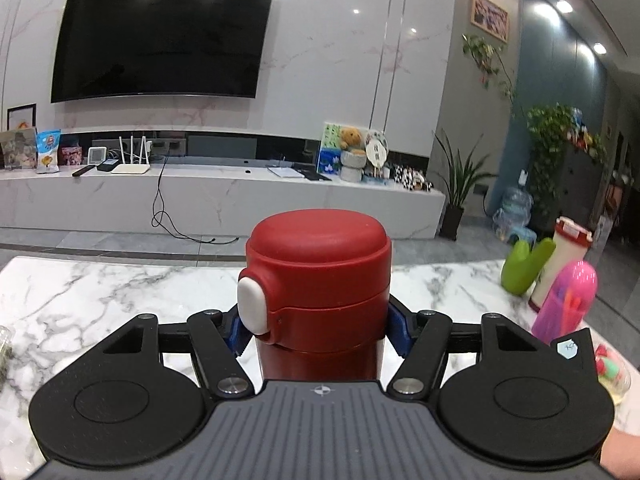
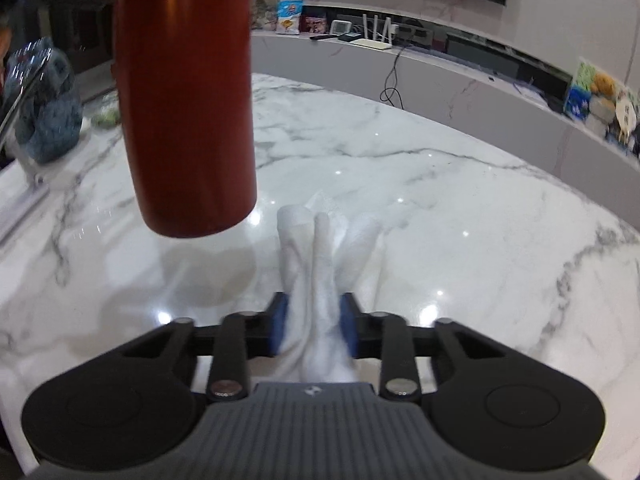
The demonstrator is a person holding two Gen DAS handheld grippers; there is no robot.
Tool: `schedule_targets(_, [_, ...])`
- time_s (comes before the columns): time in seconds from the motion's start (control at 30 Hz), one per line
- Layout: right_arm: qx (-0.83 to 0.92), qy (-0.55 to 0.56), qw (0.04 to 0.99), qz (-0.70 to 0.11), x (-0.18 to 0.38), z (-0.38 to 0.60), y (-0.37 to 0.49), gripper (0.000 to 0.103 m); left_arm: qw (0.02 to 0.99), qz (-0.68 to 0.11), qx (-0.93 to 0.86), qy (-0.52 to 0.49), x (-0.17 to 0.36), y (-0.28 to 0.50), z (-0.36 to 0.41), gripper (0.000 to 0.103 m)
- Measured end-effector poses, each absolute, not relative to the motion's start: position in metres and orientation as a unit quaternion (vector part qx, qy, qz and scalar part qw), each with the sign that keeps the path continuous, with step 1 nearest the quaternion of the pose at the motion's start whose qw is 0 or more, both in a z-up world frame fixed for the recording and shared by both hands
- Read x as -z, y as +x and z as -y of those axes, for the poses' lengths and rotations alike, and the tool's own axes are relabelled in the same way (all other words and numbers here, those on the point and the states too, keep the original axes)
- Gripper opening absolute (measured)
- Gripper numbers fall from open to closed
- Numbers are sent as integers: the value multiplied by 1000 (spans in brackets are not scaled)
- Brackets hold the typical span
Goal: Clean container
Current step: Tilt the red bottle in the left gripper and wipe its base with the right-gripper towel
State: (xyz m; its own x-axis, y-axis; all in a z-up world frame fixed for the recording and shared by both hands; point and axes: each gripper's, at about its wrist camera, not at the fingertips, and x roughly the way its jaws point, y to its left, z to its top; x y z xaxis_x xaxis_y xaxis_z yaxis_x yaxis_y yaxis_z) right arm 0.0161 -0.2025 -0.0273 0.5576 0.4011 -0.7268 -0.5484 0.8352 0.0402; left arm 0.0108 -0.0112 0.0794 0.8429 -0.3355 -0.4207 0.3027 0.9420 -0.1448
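Red flask (image 2: 186, 100) top cut off; white cloth (image 2: 320, 280) base hidden in jaws.

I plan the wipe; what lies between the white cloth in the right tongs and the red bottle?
Nothing: in the right wrist view only bare marble table shows between the cloth and the bottle.

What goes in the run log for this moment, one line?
left tongs: shut on red metal flask, lifted off marble table | right tongs: shut on white cloth
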Motion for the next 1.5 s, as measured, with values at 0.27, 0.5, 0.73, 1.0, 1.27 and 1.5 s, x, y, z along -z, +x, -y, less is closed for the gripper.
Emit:
schedule_targets(0.27, [-310,-35,880,-359,11,197,11,21,965,-197,159,-66,-83,14,10,62])
schedule_targets(0.5, [-337,-8,872,-355,7,184,12,20,963,-191,170,-84,-80,15,12,62])
schedule_targets(0.73, [-349,-7,866,-357,4,173,7,20,969,-179,159,-62,-78,14,16,62])
schedule_targets(1.0, [-349,-7,866,-358,-4,184,-4,19,976,-173,126,-35,-77,11,8,62])
schedule_targets(1.27, [-326,0,878,-350,-9,202,-5,19,973,-178,141,-41,-80,8,6,62])
schedule_targets(1.5, [-331,-4,876,-351,-3,195,-3,19,964,-180,190,-55,-81,6,15,62])
